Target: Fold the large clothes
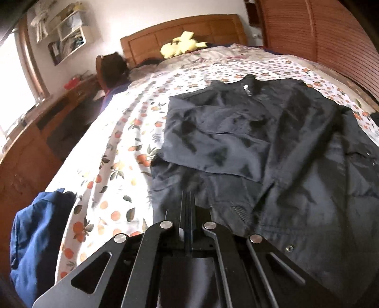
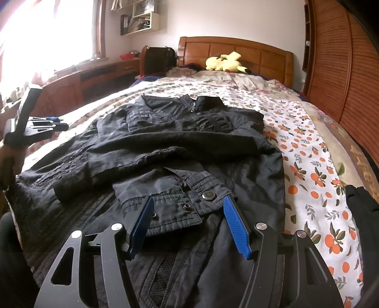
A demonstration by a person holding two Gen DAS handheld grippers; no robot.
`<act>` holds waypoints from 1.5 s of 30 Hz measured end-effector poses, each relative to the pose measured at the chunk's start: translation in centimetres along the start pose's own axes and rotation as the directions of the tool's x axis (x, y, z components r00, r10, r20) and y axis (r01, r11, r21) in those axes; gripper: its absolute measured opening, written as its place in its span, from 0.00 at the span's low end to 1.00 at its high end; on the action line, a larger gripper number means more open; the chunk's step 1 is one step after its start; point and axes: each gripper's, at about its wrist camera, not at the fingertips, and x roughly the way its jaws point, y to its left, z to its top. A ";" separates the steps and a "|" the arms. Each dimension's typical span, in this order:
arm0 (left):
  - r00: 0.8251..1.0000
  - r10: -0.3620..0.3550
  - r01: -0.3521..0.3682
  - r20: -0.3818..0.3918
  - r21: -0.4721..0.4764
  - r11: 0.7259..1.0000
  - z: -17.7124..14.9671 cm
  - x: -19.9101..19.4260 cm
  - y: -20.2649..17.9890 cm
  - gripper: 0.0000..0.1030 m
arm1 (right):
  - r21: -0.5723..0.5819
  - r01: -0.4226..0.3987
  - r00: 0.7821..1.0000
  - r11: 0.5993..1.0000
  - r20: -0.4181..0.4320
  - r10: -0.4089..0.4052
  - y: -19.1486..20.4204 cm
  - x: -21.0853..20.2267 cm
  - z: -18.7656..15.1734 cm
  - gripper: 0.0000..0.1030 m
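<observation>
Starting at the far left, we see a blue garment (image 1: 35,239) bunched at the edge of the bed (image 1: 113,147), whose cover is white with an orange-fruit print. Beyond it along the wall runs a wooden cabinet (image 2: 94,78) under a bright window, with a white wall shelf (image 2: 142,21) higher up. In the right wrist view our left hand-held gripper (image 2: 60,126) hangs over the left edge of the bed, apart from the cloth; in its own view its fingers (image 1: 188,213) are pressed together with nothing between them, poised just above the near hem. Moving to the middle, the black jacket (image 2: 165,142) lies flat on the bed cover, collar and zip toward the wooden headboard (image 2: 236,52), hem toward us. Both sleeves are folded in across the chest, and the nearer sleeve cuff (image 2: 170,199), with its metal snap button (image 2: 209,195), lies on the jacket front. Our right hand-held gripper (image 2: 188,213) stands with its jaws wide apart over that cuff; the blue ribbed pads (image 2: 234,225) flank the cuff, and we cannot tell whether they touch the cloth. Farther back a yellow plush toy (image 2: 225,62) rests against the headboard. To the right, the printed cover lies bare beside the jacket, a dark garment (image 2: 362,213) shows at the bed's right edge, and a slatted wooden wardrobe (image 2: 336,59) closes the scene.
</observation>
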 end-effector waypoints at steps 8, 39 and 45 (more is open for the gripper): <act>0.987 -0.150 0.152 0.056 -0.036 0.988 -1.4 -3.3 -2.8 0.43 | 0.001 0.000 1.000 1.000 -0.010 0.000 -0.1 0.3 -0.1 0.57; 0.976 -0.184 0.186 0.114 -0.005 0.983 -6.1 -8.8 -5.8 0.78 | -0.004 0.012 0.999 1.000 -0.030 -0.012 -0.5 0.9 -0.9 0.57; 0.974 -0.165 0.175 0.158 -0.050 0.983 -6.5 -10.1 -4.8 0.97 | -0.006 0.021 0.999 1.000 -0.040 -0.021 -0.4 1.3 -1.0 0.57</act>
